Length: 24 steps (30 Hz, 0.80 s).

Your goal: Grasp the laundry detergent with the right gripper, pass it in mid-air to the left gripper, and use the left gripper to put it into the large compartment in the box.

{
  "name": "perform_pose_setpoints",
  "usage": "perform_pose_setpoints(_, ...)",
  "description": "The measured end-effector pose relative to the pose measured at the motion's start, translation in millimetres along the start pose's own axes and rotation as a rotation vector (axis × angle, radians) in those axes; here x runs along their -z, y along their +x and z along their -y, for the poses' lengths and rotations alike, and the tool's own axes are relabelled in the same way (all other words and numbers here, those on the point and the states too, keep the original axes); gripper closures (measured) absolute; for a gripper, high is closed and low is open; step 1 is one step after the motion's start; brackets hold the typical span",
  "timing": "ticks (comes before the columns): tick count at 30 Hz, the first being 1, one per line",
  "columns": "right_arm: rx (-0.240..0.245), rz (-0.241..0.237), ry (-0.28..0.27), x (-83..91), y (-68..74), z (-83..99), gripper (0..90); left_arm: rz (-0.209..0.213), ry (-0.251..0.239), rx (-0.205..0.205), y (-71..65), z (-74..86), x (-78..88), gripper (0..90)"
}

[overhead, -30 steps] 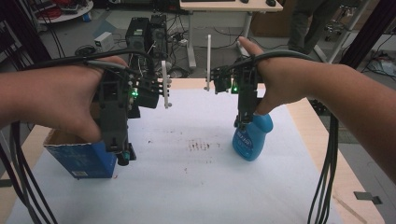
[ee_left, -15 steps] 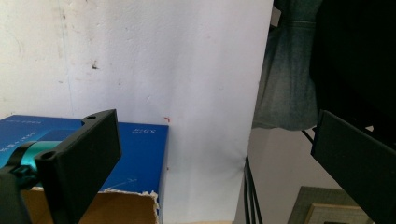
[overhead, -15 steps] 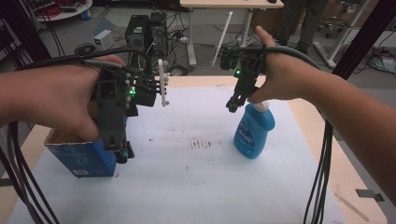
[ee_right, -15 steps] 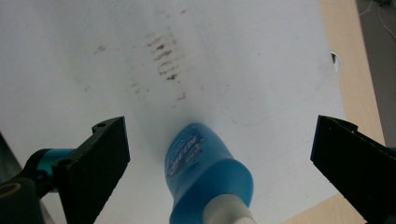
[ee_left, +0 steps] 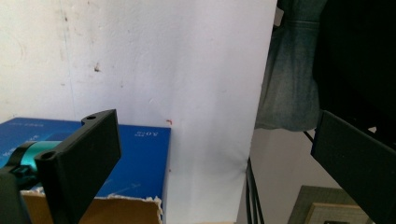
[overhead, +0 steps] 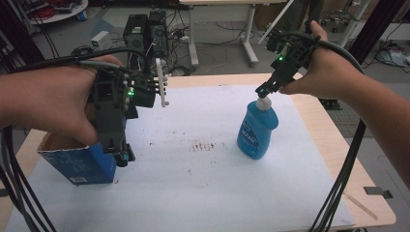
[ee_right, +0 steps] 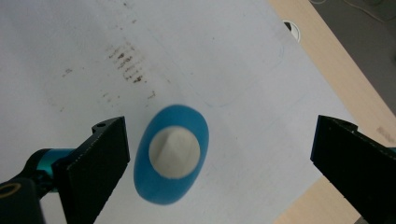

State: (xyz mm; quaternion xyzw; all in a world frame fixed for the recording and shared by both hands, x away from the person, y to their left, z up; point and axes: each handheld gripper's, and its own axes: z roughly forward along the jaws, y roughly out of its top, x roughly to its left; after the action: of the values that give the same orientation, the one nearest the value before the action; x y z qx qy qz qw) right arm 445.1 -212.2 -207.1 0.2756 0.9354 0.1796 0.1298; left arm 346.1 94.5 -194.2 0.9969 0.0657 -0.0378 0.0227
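A blue bottle (overhead: pixel 255 131) with a white cap (overhead: pixel 263 103) stands upright right of the table's middle. My right gripper (overhead: pixel 264 91) hovers just above the cap, apart from it. In the right gripper view its jaws are open wide, and the bottle (ee_right: pixel 172 156) sits below them, nearer the left jaw, untouched. At the left edge stands an open blue cardboard box (overhead: pixel 80 164). My left gripper (overhead: pixel 123 155) points down beside its right wall. It is open (ee_left: pixel 215 140), and the box (ee_left: pixel 140 149) lies by its left jaw.
A white sheet (overhead: pixel 193 193) with brown stains (overhead: pixel 203 145) at its middle covers the wooden table (overhead: pixel 333 140). A thin stick (overhead: pixel 360 205) lies at the front right corner. Computer towers (overhead: pixel 147 29) and desk legs stand on the floor behind. Black cables trail from both grippers.
My right gripper has let go of the bottle and risen up and back. The bottle now stands upright on its own. The left gripper has barely moved.
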Motion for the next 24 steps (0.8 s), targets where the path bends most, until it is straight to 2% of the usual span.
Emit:
perform_pose_setpoints(4, -0.038, 0.003, -0.032, 8.2, -3.7, 17.4, 3.5, 0.000, 0.002, -0.009, 0.7, -3.1, -0.8, 1.7)
perform_pose_setpoints(7, -0.061, 0.003, -0.048, 14.2, -4.1, 31.8, 3.5, 0.007, -0.009, 0.001, 1.5, -1.4, -2.5, 1.7)
perform_pose_setpoints(10, -0.064, 0.009, -0.048, 16.6, -2.7, 39.8, 3.5, 0.005, -0.007, -0.001, 2.9, 0.7, -3.9, 1.7)
perform_pose_setpoints(11, -0.074, 0.006, -0.066, 19.4, -0.1, 51.4, 3.5, 0.006, -0.013, 0.005, 2.6, 1.6, -4.5, 1.7)
perform_pose_setpoints(14, -0.101, -0.002, -0.109, 20.5, 5.6, 68.5, 3.5, 0.009, -0.017, 0.003, 2.6, 3.1, -4.9, 1.7)
perform_pose_setpoints(19, -0.155, -0.010, -0.190, 14.0, 18.5, 100.9, 3.5, 0.007, -0.022, -0.004, 2.5, 3.4, -6.6, 1.7)
perform_pose_setpoints(24, -0.202, -0.007, -0.225, -4.5, 31.9, 129.8, 3.5, 0.005, -0.028, -0.010, 2.8, 2.4, -6.4, 1.7)
